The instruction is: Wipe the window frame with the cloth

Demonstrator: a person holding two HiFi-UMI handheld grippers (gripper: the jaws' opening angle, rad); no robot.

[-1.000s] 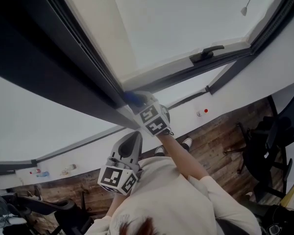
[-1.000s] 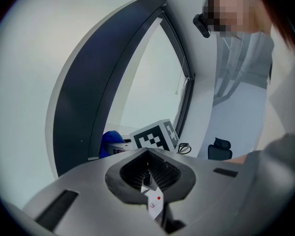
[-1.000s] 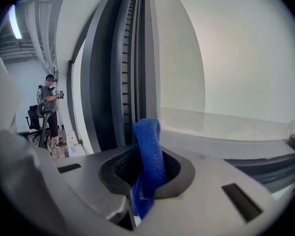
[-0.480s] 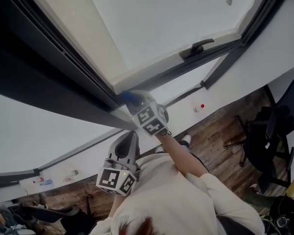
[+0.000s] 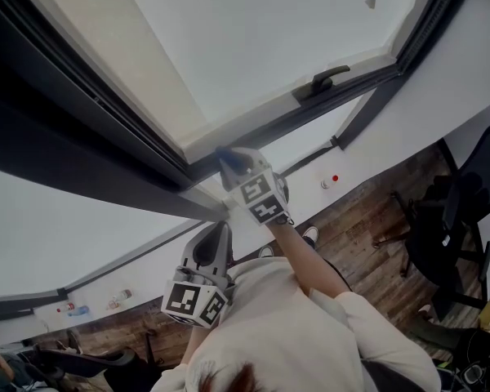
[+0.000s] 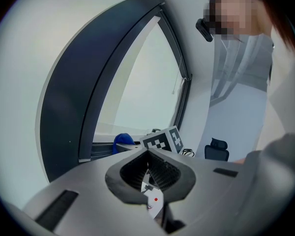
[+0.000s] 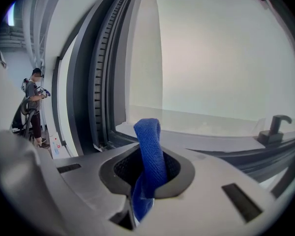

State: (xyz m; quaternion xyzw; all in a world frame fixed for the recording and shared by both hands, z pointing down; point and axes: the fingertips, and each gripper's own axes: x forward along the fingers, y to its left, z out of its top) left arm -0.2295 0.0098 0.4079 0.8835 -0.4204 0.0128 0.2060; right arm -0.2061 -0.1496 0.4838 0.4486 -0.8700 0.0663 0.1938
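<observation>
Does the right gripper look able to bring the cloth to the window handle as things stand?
Probably yes. The right gripper holds the cloth at the frame's lower rail, and the handle sits farther along it with nothing between.

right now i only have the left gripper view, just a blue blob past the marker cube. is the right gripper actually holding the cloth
Observer: Yes. In the right gripper view, the right gripper is shut on the blue cloth, which sticks up between its jaws.
Operator: is it at the frame
Observer: The head view shows the cloth's end up at the lower rail of the dark window frame, near the corner.
Operator: anything along that rail
Observer: A dark window handle, further right.
</observation>
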